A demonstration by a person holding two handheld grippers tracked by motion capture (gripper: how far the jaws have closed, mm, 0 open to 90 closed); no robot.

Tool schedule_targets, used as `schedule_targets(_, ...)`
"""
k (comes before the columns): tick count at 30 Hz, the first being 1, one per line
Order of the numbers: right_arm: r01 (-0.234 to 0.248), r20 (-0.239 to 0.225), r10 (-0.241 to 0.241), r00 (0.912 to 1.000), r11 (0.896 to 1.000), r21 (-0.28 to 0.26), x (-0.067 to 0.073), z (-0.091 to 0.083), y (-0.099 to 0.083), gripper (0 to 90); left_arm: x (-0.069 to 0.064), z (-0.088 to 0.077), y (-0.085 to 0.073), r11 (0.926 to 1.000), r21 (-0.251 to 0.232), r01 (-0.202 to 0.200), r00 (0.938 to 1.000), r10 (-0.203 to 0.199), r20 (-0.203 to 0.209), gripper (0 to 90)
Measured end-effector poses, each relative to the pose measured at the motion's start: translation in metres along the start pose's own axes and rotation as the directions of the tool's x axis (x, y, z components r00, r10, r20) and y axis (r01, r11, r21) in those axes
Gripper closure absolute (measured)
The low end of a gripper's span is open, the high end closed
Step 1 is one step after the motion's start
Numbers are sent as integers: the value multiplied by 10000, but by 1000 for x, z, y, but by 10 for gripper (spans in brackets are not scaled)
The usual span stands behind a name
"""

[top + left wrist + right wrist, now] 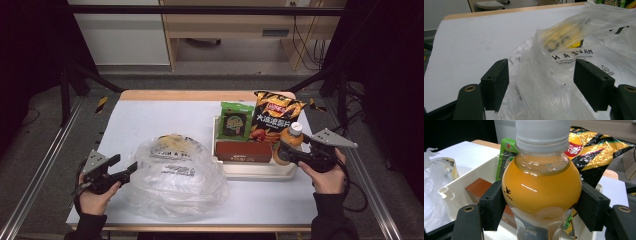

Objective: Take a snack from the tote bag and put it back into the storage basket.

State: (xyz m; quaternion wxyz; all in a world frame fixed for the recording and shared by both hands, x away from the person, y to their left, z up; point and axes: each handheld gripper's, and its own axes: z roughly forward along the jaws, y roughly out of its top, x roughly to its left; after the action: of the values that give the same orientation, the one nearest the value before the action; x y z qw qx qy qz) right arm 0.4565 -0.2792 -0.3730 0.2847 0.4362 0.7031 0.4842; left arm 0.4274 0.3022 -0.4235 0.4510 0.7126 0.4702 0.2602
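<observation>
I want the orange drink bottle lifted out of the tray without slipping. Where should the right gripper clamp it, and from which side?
Grip the bottle on its round shoulder, just under the white cap. Come in level from the tray's right end, where the right gripper already straddles it. It stands upright, and the bulge fills the jaws.

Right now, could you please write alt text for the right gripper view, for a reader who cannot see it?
A bottle of orange drink with a white cap stands between two black fingers, which touch its sides. Behind it, a white tray holds a brown box, a green packet and a chip bag.
</observation>
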Motion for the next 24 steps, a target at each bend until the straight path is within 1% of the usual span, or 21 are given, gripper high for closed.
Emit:
schedule_targets(9, 127, -5, -127, 9999, 9997, 220, -8, 8, -9, 307, 2, 0, 0, 10000, 23, 12, 10000, -12, -42, 280)
schedule_targets(16, 23, -7, -23, 10000, 9988, 492, -11, 15, -20, 307, 3, -1, 0, 10000, -2, 41, 10000, -41, -58, 280)
schedule_targets(21, 76, 9, -77, 10000, 9983, 580, -14, 18, -25, 307, 3, -1, 0, 10000, -7, 34, 10000, -34, -63, 280)
schedule_targets(24, 0, 12, 0, 10000, 9980, 635, -16, 19, -29, 307, 4, -1, 0, 10000, -2, 43, 10000, -43, -76, 280)
